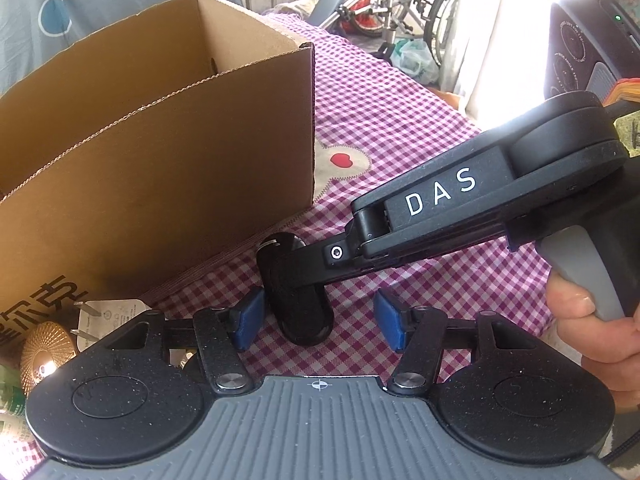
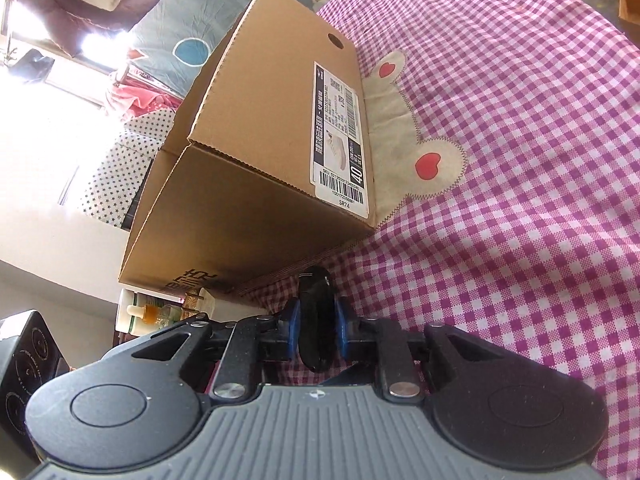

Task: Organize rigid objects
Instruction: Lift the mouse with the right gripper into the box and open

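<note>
Right gripper (image 2: 317, 330) clamping black fob (image 2: 316, 316), lengthwise away

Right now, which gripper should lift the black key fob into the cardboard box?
The right gripper: it is already shut on the key fob beside the box. The left gripper is open and holds nothing.

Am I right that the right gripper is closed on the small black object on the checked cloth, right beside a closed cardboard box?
Not quite: the cardboard box is open at the top, as the left wrist view shows. The rest holds: the right gripper is closed on the small black object on the checked cloth, beside the box.
</note>
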`<state>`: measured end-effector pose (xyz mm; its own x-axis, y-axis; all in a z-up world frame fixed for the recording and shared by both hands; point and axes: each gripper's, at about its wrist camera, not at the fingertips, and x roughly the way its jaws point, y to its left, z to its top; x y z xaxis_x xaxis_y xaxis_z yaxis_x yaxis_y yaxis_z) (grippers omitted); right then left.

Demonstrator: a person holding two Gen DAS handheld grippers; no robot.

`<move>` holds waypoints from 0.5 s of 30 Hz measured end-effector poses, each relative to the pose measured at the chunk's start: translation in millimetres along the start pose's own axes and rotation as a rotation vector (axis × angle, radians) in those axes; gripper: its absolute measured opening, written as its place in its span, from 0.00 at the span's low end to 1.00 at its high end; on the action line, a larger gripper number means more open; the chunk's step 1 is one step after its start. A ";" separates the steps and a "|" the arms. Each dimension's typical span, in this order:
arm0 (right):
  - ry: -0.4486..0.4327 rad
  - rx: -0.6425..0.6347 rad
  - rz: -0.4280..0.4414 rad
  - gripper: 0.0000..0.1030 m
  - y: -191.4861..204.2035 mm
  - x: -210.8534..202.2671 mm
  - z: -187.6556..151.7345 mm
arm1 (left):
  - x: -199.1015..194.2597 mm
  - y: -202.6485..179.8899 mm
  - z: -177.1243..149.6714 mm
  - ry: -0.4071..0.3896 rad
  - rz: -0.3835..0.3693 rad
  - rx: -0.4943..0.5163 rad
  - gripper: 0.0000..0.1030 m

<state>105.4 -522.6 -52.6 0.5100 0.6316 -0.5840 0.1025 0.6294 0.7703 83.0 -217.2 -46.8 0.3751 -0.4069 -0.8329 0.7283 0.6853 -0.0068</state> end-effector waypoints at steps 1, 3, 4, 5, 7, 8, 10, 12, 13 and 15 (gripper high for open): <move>-0.005 0.002 0.001 0.15 0.0 -1.5 -1.1 | -2.2 0.4 -1.0 -0.002 0.002 0.003 0.56; -0.008 0.014 0.007 0.15 1.0 -4.3 -4.3 | -7.3 -0.2 -1.8 -0.015 0.008 0.006 0.56; -0.013 0.015 0.008 0.15 2.5 -6.3 -6.2 | -10.8 -0.5 -2.2 -0.022 0.006 0.006 0.55; -0.020 0.012 0.004 0.15 5.9 -10.1 -9.1 | -14.4 -0.6 -3.0 -0.030 0.003 0.003 0.55; -0.031 0.003 0.001 0.15 15.3 -17.8 -13.8 | -26.3 -1.3 -6.6 -0.058 -0.001 0.004 0.55; -0.039 -0.008 0.002 0.15 21.6 -22.1 -15.9 | -34.6 -1.3 -7.9 -0.076 -0.002 0.005 0.55; -0.061 -0.046 -0.003 0.15 39.2 -32.2 -19.8 | -50.7 -0.7 -7.9 -0.112 0.001 0.009 0.55; -0.082 -0.085 0.004 0.14 59.7 -40.7 -20.2 | -71.9 2.1 -7.3 -0.159 0.025 0.019 0.55; -0.092 -0.106 0.013 0.14 70.9 -43.8 -19.0 | -81.2 4.9 -6.0 -0.178 0.038 0.023 0.55; -0.112 -0.162 0.043 0.14 103.3 -46.3 -11.8 | -105.1 17.5 -1.2 -0.228 0.066 0.013 0.56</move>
<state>82.4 -481.5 51.0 0.6039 0.6105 -0.5124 -0.0554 0.6735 0.7371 55.6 -161.7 40.0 0.5412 -0.4885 -0.6844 0.7045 0.7078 0.0520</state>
